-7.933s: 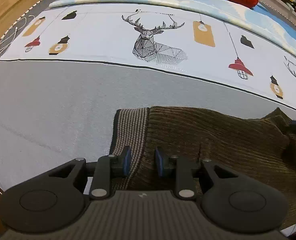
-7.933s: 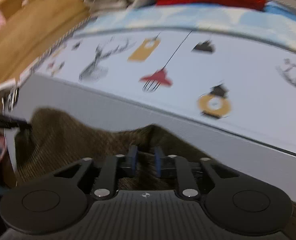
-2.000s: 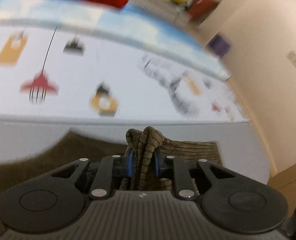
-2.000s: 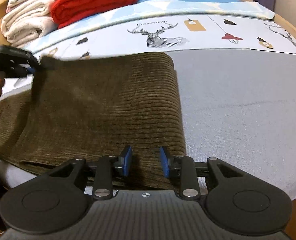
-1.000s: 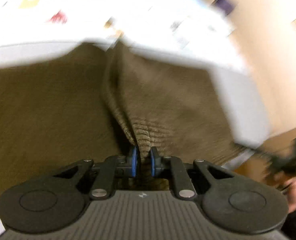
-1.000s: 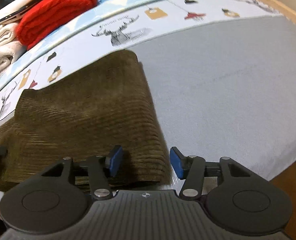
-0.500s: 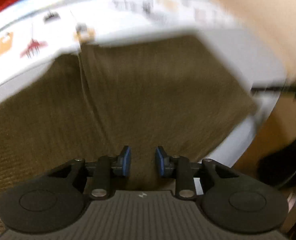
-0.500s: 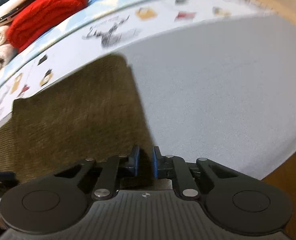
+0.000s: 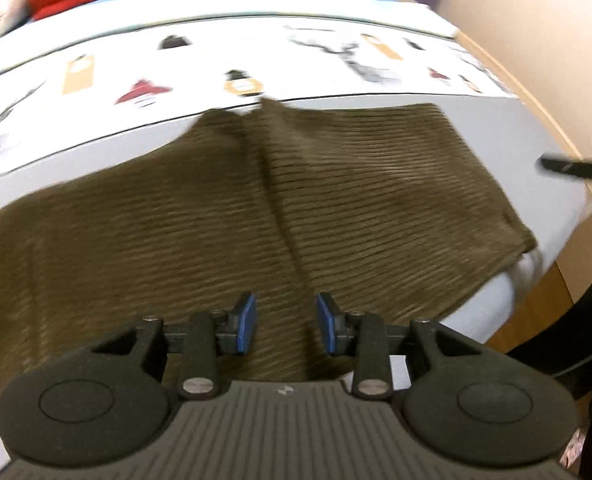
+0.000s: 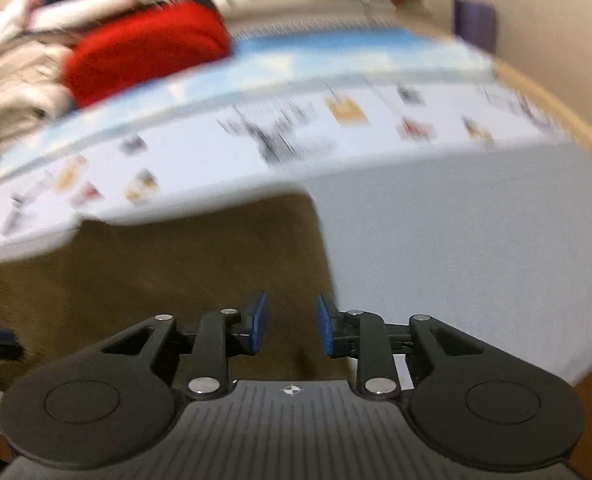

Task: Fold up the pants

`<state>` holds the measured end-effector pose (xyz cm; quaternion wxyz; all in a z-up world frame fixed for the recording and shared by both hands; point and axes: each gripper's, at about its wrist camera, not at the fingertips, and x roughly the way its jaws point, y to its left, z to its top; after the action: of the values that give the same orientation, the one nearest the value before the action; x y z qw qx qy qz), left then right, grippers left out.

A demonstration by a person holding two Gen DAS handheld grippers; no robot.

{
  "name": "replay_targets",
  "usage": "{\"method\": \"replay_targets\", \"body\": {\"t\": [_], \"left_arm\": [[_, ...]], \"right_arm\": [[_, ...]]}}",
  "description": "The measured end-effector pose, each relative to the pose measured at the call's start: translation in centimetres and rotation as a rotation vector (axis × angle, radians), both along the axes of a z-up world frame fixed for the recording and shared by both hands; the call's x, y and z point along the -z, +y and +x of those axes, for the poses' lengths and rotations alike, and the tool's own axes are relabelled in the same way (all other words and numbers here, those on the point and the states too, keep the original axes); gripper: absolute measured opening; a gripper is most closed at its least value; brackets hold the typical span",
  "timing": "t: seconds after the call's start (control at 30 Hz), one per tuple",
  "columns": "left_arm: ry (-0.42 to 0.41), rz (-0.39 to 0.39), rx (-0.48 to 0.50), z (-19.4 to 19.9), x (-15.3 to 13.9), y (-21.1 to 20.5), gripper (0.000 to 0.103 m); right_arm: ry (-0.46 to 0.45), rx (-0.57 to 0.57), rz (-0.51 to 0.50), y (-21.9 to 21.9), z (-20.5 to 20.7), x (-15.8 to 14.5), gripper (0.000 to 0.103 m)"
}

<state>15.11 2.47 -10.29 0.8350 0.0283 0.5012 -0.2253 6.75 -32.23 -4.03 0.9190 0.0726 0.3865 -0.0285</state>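
Note:
The brown corduroy pants (image 9: pixel 223 216) lie flat on the grey bed sheet (image 9: pixel 536 136), one layer folded over another with a ridge down the middle. My left gripper (image 9: pixel 283 322) is open and empty, just above the pants near their front edge. In the blurred right wrist view the pants (image 10: pixel 183 272) fill the lower left. My right gripper (image 10: pixel 291 324) is open and empty over the pants' right edge. The tip of the right gripper (image 9: pixel 576 168) shows at the far right of the left wrist view.
A white sheet printed with deer and lamps (image 9: pixel 255 60) lies behind the pants. A red folded blanket (image 10: pixel 147 52) and pale towels (image 10: pixel 11 84) are stacked at the back. The bed's wooden edge (image 10: pixel 568 112) runs along the right.
My left gripper let go of the pants fold and opened. My right gripper closed on the pants' edge half a second ago and has opened again. Both views have lifted slightly.

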Motion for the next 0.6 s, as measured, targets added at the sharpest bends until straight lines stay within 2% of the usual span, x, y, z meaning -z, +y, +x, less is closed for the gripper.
{"method": "replay_targets", "body": {"t": [0.07,0.17,0.23,0.3,0.33,0.43,0.6], "left_arm": [[-0.008,0.001,-0.034,-0.2,-0.3,1.7,0.037],[-0.014,-0.005,-0.085,-0.6,-0.6,4.3,0.038],[-0.017,-0.004,-0.12,-1.1,-0.9,5.9,0.04],[-0.02,-0.007,-0.161,-1.6,-1.2,8.0,0.042],[-0.015,-0.02,-0.191,-1.8,-1.3,9.2,0.046],[0.038,-0.146,-0.342,-2.3,-1.4,14.2,0.058],[0.143,-0.334,-0.703,-3.3,0.2,24.2,0.062]], "right_arm": [[-0.098,-0.058,-0.011,1.2,-0.3,-2.1,0.048],[-0.236,-0.132,-0.055,3.2,-0.7,-4.1,0.063],[-0.271,-0.144,-0.072,4.0,-1.0,-3.9,0.063],[-0.251,-0.125,-0.049,4.9,-0.3,-3.2,0.063],[-0.246,-0.117,-0.025,5.4,-0.1,-3.0,0.063],[-0.22,-0.123,-0.004,7.1,0.4,-2.3,0.063],[-0.223,-0.18,-0.011,9.3,0.3,-2.2,0.063]]}}
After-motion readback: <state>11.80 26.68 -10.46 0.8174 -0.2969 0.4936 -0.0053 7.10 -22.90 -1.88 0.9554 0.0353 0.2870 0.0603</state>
